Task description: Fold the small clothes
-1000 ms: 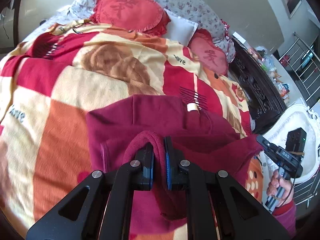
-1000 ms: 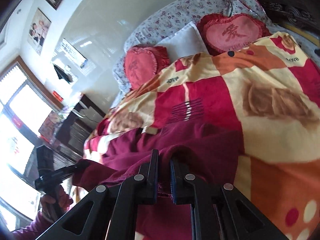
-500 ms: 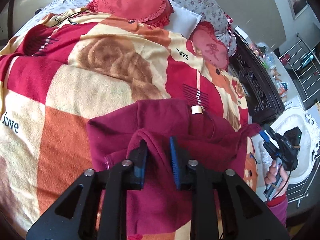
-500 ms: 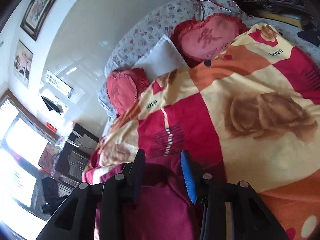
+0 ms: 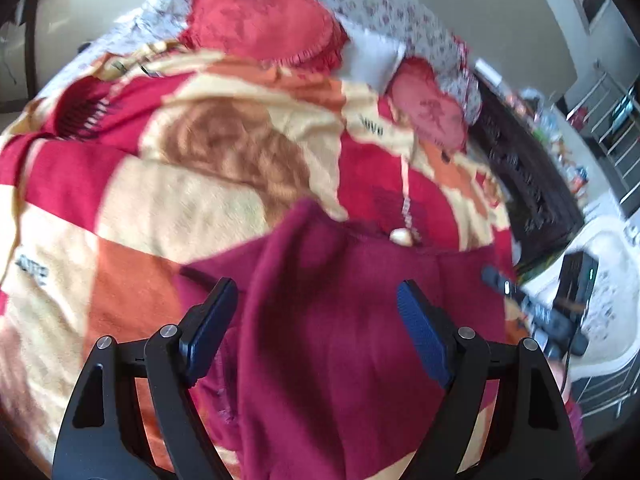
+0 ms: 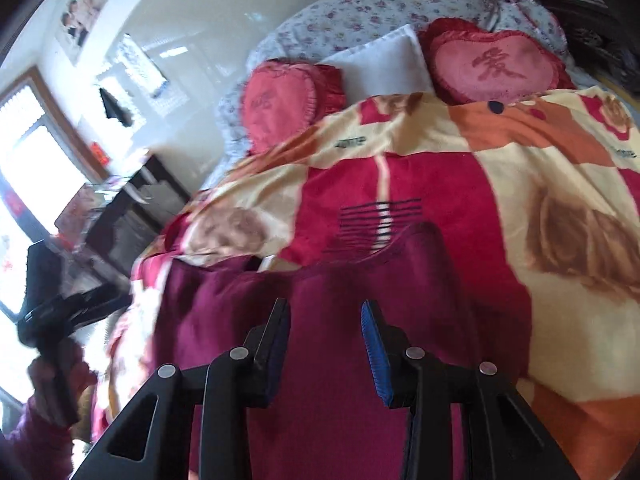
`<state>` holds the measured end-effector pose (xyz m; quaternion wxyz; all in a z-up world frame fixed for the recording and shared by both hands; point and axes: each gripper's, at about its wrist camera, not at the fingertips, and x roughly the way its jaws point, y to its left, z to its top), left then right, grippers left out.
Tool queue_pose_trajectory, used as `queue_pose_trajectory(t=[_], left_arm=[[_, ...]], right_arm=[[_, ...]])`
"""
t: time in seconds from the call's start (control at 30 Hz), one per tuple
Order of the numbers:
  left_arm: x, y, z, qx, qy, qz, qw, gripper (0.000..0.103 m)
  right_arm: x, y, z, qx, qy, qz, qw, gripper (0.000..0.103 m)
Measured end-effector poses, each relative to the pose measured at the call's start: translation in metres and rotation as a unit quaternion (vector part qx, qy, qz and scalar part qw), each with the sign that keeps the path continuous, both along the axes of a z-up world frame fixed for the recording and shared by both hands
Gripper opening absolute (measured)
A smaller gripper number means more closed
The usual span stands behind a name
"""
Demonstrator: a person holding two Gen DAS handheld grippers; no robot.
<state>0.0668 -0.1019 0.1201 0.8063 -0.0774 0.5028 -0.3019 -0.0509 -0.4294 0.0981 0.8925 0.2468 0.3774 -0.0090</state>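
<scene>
A dark maroon garment lies folded over on the patterned blanket, with a small white tag at its far edge. My left gripper is open wide above the garment, holding nothing. The garment also shows in the right wrist view, where my right gripper is open just above it and empty. The right gripper shows in the left wrist view at the right, beyond the garment's edge. The left gripper shows in the right wrist view at the far left.
Two red heart cushions and a white pillow lie at the bed's head. Dark carved furniture stands beside the bed on the right. A window and a dark cabinet are beyond the bed's other side.
Both grippers were shut on the maroon garment a second ago. Both have opened and let it go, and it now lies on the blanket. The left jaws have widened further.
</scene>
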Motion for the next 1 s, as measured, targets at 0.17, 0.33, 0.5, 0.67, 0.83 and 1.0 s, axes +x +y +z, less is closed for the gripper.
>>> queue_pose_trajectory(t=[0.17,0.33,0.5,0.67,0.83,1.0], left_arm=[[0.026,-0.024,-0.042,0.056,0.006,0.041,0.9976,0.082],[0.039,-0.029,-0.054,0.073,0.009,0.060,0.9955,0.083],[0.032,-0.004,-0.032,0.053,-0.003,0.068,0.9963,0.083],[0.010,0.033,-0.005,0.056,-0.033,0.085,0.9943,0.083],[-0.027,0.044,-0.004,0.065,-0.040,0.069,0.9947,0.083],[-0.061,0.036,-0.025,0.095,-0.037,0.044,0.9937,0.083]], right_arm=[[0.023,-0.024,-0.023,-0.025,0.030,-0.051,0.998,0.035],[0.039,-0.027,-0.041,-0.046,0.029,-0.054,0.997,0.035],[0.040,-0.024,-0.033,-0.054,0.037,-0.057,0.996,0.035],[0.004,-0.004,-0.001,-0.036,0.018,-0.032,0.999,0.042],[-0.038,0.022,0.009,-0.048,0.027,-0.009,0.998,0.043],[-0.068,0.030,-0.007,-0.078,0.059,-0.025,0.995,0.043]])
